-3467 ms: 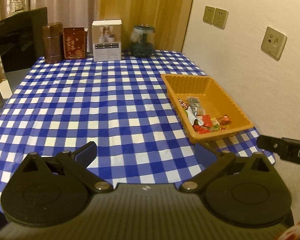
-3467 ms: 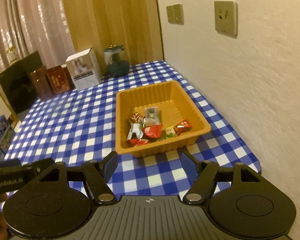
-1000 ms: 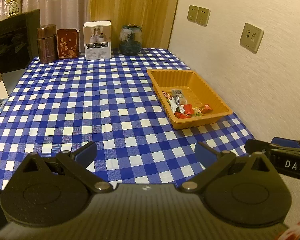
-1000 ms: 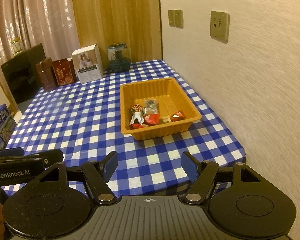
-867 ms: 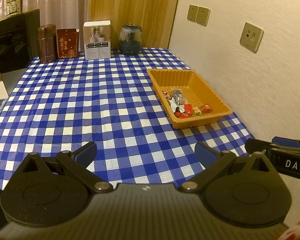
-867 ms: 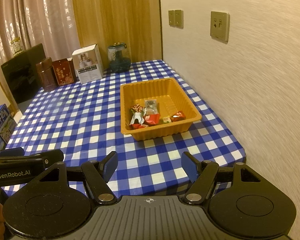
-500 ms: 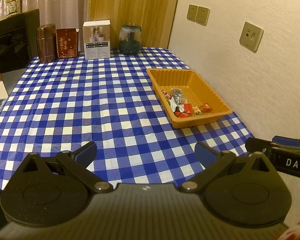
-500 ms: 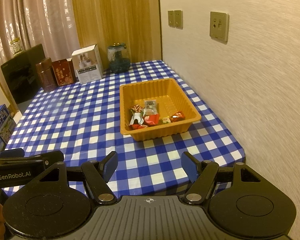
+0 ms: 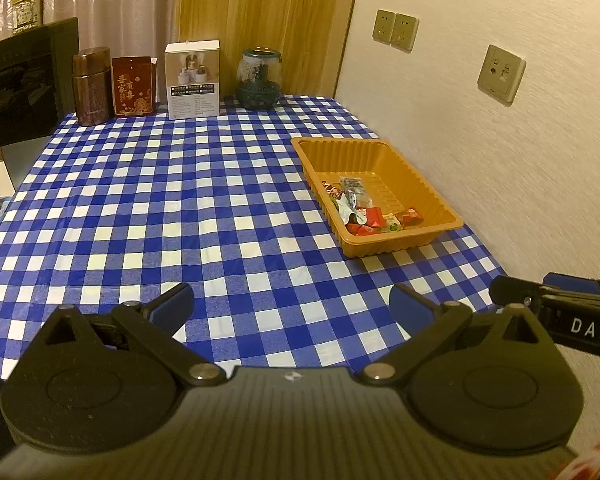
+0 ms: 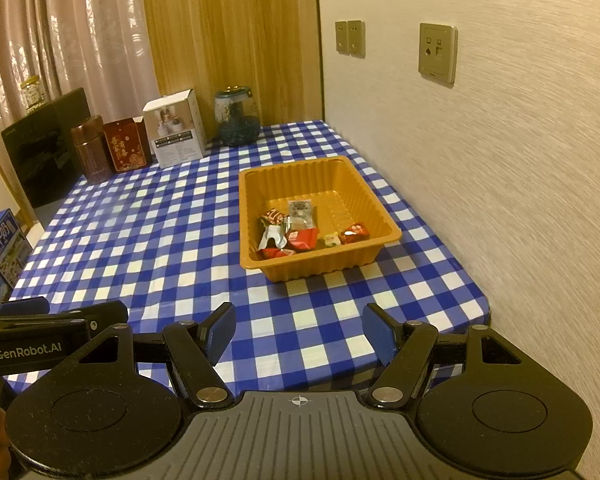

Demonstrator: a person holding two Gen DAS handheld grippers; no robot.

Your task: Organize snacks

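- Left gripper [image 9: 290,306] — fingers apart, gripping nothing, above the cloth [image 9: 160,200].
- Right gripper [image 10: 298,334] likewise — spread wide.
- Snacks [image 10: 300,232] sit in the tray [image 10: 256,196].

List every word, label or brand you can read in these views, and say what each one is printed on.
"GenRobot.AI": side of the left gripper, seen in the right wrist view.
"DAS", cut off by the frame edge: side of the right gripper, seen in the left wrist view.
Gold Chinese characters on the red box: too blurred to read.
White box, blue carton, snack wrappers: print too small.
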